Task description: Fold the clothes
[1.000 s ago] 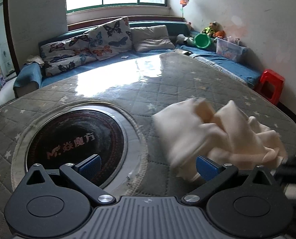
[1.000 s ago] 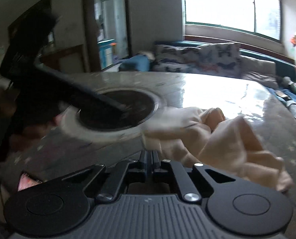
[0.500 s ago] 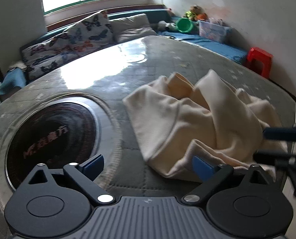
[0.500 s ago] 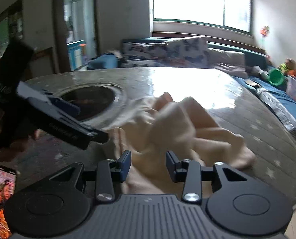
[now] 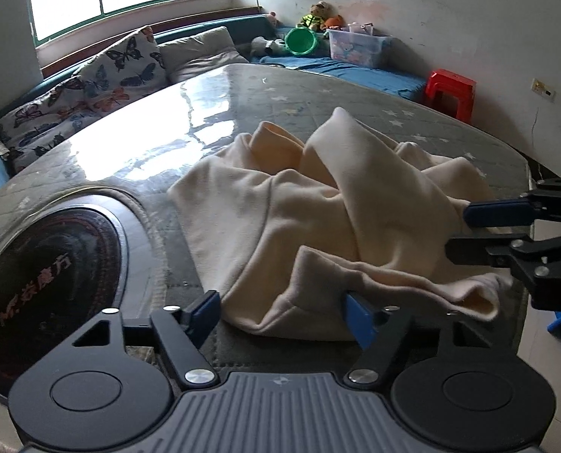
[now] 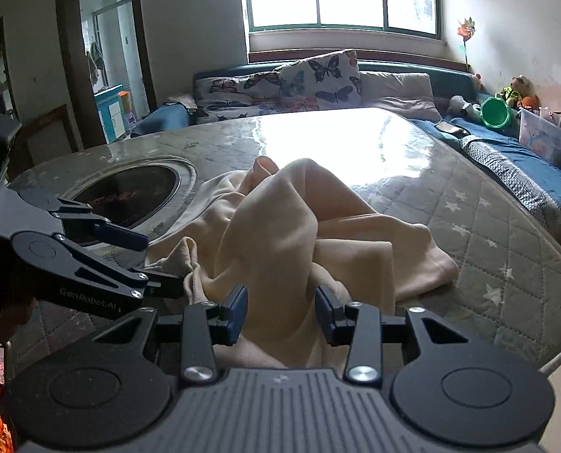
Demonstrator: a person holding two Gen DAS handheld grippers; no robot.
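A cream garment point(image 5: 310, 219) lies crumpled in a heap on the quilted grey table top point(image 5: 318, 102); it also shows in the right wrist view point(image 6: 280, 234). My left gripper point(image 5: 284, 315) is open, its fingers on either side of the garment's near hem, with cloth lying between them. My right gripper point(image 6: 280, 311) is open around a fold at the garment's near edge. In the left wrist view the right gripper point(image 5: 465, 232) comes in from the right, its fingers point(image 5: 495, 213) at the cloth's right side. In the right wrist view the left gripper point(image 6: 144, 260) comes in from the left.
A round black cooktop point(image 5: 42, 275) is set into the table left of the garment. Behind the table runs a blue sofa with butterfly cushions point(image 5: 103, 79), a green bucket point(image 5: 299, 39) and a plastic box point(image 5: 356, 47). A red stool point(image 5: 450, 90) stands at the right wall.
The right gripper was shut a second ago and has opened; both grippers have moved in to the garment's near edge, and cloth now lies between each pair of fingers.
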